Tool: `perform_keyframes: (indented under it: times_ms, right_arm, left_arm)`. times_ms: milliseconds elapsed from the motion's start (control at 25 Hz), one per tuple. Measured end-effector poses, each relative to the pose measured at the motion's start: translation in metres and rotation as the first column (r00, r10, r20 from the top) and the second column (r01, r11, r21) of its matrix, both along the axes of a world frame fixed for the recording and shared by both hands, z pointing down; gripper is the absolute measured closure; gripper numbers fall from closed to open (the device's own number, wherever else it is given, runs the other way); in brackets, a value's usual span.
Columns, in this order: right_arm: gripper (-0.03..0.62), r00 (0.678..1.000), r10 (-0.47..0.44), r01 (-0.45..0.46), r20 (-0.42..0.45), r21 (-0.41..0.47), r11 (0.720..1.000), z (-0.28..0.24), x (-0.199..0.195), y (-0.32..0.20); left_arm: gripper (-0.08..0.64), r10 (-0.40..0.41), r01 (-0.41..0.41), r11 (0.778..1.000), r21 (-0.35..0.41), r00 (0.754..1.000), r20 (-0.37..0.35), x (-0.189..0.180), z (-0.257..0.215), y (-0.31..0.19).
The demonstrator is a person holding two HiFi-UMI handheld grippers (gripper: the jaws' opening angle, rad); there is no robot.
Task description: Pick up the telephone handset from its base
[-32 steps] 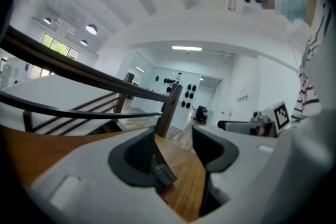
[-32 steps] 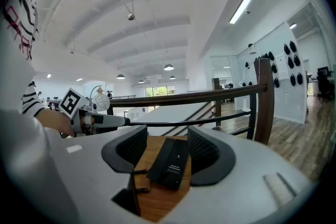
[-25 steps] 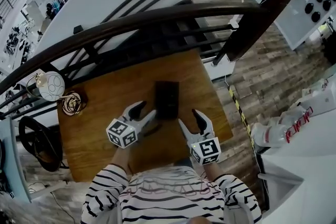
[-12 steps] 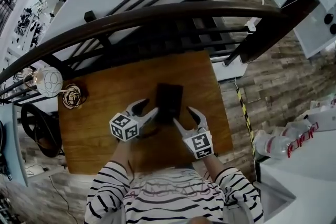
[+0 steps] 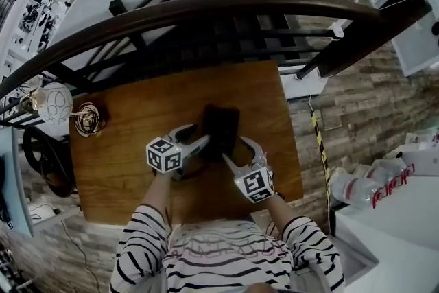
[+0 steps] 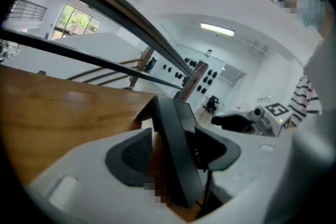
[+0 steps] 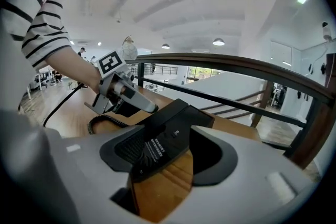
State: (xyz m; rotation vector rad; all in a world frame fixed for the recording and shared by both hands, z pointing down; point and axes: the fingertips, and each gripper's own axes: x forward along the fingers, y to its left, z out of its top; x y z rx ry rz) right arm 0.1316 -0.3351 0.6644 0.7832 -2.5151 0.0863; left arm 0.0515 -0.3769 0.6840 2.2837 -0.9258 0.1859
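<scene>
black telephone point(image 5: 219, 128) lies on the wooden desk point(image 5: 130, 147), its long axis running away from the person toward the railing point(image 5: 206, 10). its handset point(image 6: 176, 155) sits on the base's left side, between the left claw's point(image 5: 195, 136) parted, unclamped jaws. the right claw point(image 5: 234, 148) gapes around the base's near corner. both claws' jaws have just been opening.

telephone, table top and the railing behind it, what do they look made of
Telephone: seems to be black plastic, matte to satin, with sharp moulded edges and small printed lettering.
Table top: looks like wood or wood veneer, orange-brown, with visible grain and a slight sheen.
Railing: dark brown handrail, probably varnished wood; the thin black bars below it look like metal.
</scene>
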Motion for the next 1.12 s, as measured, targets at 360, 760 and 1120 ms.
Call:
perform_keyframes:
  times_ms: [360, 760, 1120]
  right_arm:
    - [0.292, 0.996, -0.058, 0.060, -0.064, 0.031, 0.998, 0.032, -0.014, -0.004]
    - [0.287, 0.985, -0.095, 0.114, -0.147, 0.126, 0.986, 0.045, -0.020, -0.008]
    - [0.288, 0.985, -0.091, 0.112, -0.145, 0.148, 0.983, 0.047, -0.021, -0.008]
  left_arm:
    - [0.304, 0.012, -0.018, 0.996, -0.083, 0.997, -0.075, 0.008, 0.026, -0.006]
    - [0.385, 0.056, -0.070, 0.989, -0.130, 0.992, -0.110, 0.011, 0.031, -0.006]
    - [0.460, 0.039, -0.081, 0.978, -0.190, 0.976, -0.215, 0.009, 0.027, -0.003]
